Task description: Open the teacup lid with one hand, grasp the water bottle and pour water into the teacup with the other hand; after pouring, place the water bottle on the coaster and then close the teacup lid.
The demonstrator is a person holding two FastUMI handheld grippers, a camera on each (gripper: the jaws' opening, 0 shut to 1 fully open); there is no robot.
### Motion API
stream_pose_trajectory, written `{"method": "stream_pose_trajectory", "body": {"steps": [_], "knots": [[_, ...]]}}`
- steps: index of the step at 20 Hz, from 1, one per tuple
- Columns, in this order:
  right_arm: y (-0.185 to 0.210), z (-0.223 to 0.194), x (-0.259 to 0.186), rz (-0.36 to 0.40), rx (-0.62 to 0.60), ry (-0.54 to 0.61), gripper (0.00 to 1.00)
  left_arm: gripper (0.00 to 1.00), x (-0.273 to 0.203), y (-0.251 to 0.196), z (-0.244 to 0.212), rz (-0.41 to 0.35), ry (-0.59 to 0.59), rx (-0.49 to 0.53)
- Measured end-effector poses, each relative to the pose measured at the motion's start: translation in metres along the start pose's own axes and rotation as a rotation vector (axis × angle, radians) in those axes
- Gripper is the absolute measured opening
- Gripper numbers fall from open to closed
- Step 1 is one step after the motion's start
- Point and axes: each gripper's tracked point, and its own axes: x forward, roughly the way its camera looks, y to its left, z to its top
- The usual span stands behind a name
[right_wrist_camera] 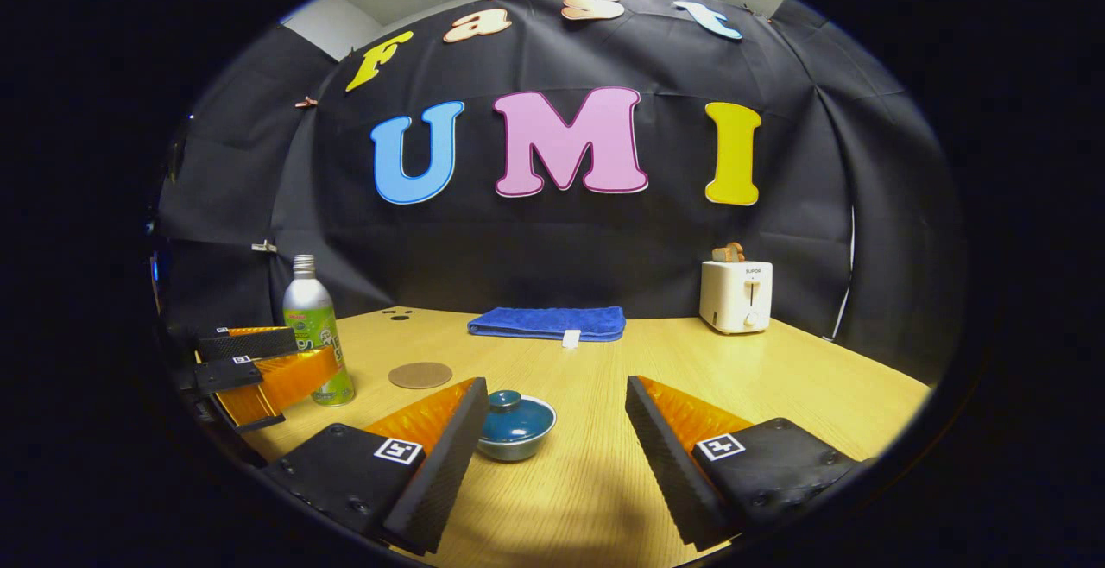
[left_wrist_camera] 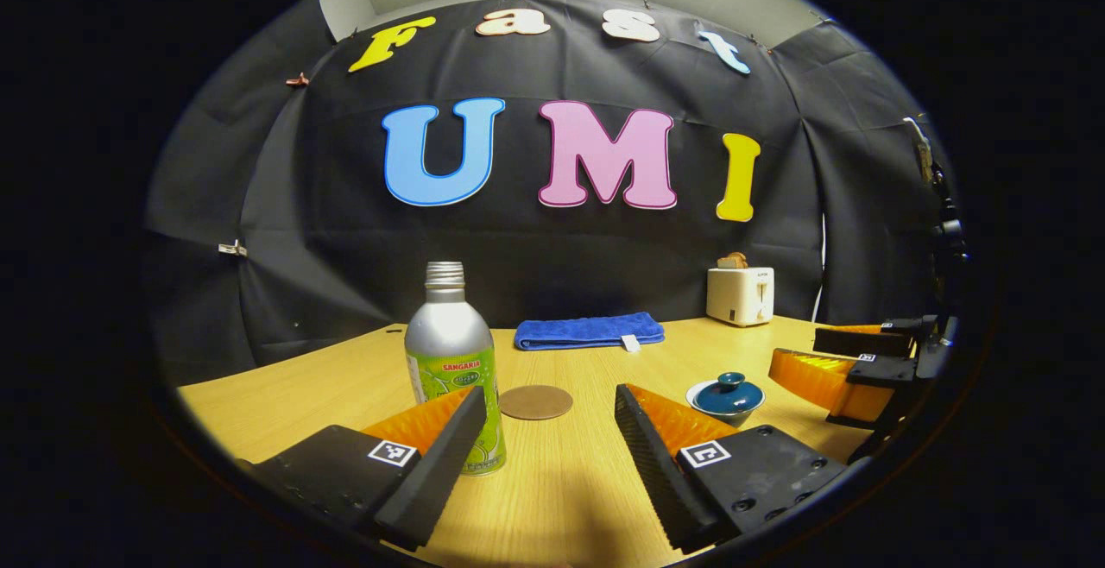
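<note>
Both grippers hover low over the table, fingers spread wide and holding nothing.

Nearest, we see the left gripper (left_wrist_camera: 544,456) level, its left finger just in front of the one water bottle (left_wrist_camera: 452,369), whose green label reads "SANGARIA". The right gripper (right_wrist_camera: 552,456) is likewise level, the one teacup (right_wrist_camera: 515,426) just beside its left finger, lid (right_wrist_camera: 514,414) still on. One round coaster (left_wrist_camera: 536,401) lies bare beside the bottle. Farther back on the table (right_wrist_camera: 820,387) lie one folded blue towel (right_wrist_camera: 548,323) and one white toaster (right_wrist_camera: 735,294), its brand too small to read surely.
</note>
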Motion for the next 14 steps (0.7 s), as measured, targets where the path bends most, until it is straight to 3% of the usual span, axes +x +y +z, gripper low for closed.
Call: {"method": "stream_pose_trajectory", "body": {"steps": [3, 10, 14], "knots": [[0.003, 0.000, 0.001, 0.014, -0.001, -0.001, 0.99, 0.95, -0.002, 0.000, 0.001, -0.014, -0.013, 0.003], [0.031, -0.007, 0.019, 0.089, -0.050, 0.042, 0.99, 0.96, -0.010, 0.055, 0.000, 0.085, -0.012, 0.001], [0.035, -0.018, 0.044, 0.077, -0.109, 0.102, 0.98, 0.96, -0.011, 0.056, -0.001, 0.063, -0.009, 0.003]]}}
